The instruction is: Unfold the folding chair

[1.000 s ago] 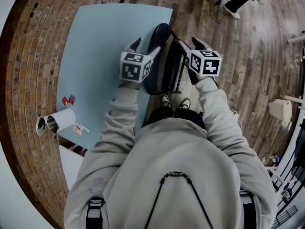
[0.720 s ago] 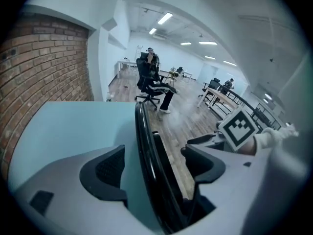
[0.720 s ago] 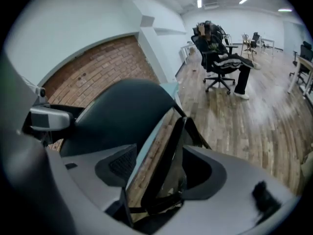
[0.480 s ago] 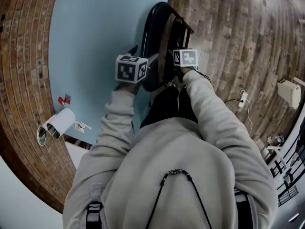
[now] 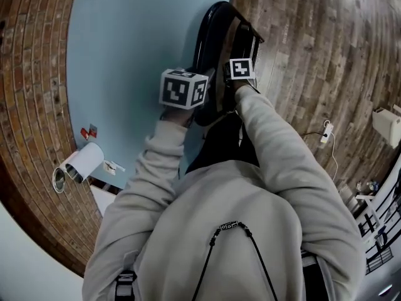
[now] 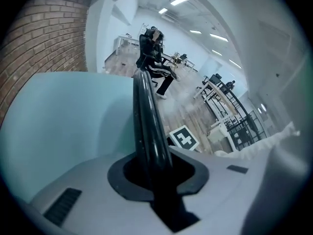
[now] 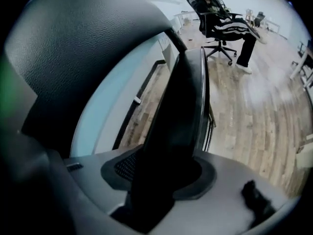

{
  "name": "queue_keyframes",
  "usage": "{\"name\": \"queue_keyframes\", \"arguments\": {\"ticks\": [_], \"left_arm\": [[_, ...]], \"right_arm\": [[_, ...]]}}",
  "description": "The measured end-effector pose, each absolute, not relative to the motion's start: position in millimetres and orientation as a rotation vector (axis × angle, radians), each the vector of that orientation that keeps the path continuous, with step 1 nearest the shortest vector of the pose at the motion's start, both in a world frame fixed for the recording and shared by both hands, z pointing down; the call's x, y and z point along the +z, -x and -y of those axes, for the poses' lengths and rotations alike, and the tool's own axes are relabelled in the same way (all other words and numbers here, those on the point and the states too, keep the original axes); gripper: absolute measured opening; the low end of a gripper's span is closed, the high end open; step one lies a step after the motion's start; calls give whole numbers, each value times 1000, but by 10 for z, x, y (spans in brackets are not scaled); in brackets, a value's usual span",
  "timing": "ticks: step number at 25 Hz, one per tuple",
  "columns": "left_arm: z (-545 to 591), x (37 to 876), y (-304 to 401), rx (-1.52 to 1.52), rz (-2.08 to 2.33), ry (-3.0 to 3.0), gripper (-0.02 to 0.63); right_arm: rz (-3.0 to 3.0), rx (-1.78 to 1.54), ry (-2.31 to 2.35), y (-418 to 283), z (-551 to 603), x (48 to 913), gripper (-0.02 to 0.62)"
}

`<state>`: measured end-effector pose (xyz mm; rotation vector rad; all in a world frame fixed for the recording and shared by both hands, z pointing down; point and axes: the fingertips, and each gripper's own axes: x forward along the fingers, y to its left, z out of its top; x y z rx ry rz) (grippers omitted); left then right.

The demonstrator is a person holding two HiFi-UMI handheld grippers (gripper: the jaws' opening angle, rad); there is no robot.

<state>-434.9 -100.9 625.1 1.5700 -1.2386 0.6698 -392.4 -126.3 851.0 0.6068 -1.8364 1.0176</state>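
Folded flat, the folding chair point(image 5: 210, 30) stood against the right edge of a pale blue table point(image 5: 125, 55), on a wood-plank floor point(image 5: 313, 55) well clear of the brick wall point(image 5: 31, 74) at the left. It was black throughout: a glossy round tube bent into a rounded loop, with a dark, matt, lightly textured panel packed close beside it and thin black bars on its right side.

Seen from the head view, the chair's long axis ran straight away from the person and parallel to the table edge, with the rounded loop at the far end. How steeply it leaned could not be told.

The left gripper point(image 5: 199, 80) was at the chair's near end on the table side. Its jaws were closing with the shiny tube point(image 6: 146, 121) between them, and the tube filled the gap and ran up and away from the left gripper point(image 6: 154, 173).

The right gripper point(image 5: 235, 75) was just across the folded chair, on the floor side. Its jaws were also closing — the dark panel point(image 7: 181, 121) sat squarely between them, reaching away from the right gripper point(image 7: 161, 177).

On the far side of the room a person sat in an office chair point(image 7: 220, 18) — well apart from the work.
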Motion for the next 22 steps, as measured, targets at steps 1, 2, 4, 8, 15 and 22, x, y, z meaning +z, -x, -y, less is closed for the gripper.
{"name": "queue_keyframes", "arguments": {"ticks": [1,2,4,8,15,22], "left_arm": [[1002,6252,4374,674,1247,-1562,80],[1004,6252,4388,673,1257,-1556,78],[1013,6258,4385,642,1273,-1542,73],[1022,6251,4317,584,1300,-1511,67],[1073,6209,3966,554,1308,-1505,61],[1131,6337,3191,546,1326,-1466,58]], "right_arm": [[1820,1009,-635,3884,1270,8499,175],[1812,1018,-655,3869,1271,8488,167],[1779,1012,-689,3740,1289,8490,160],[1825,1055,-656,3561,1320,8366,152],[1906,1288,-586,2606,1446,8328,130],[2064,1552,-324,1162,1735,8512,126]]}}
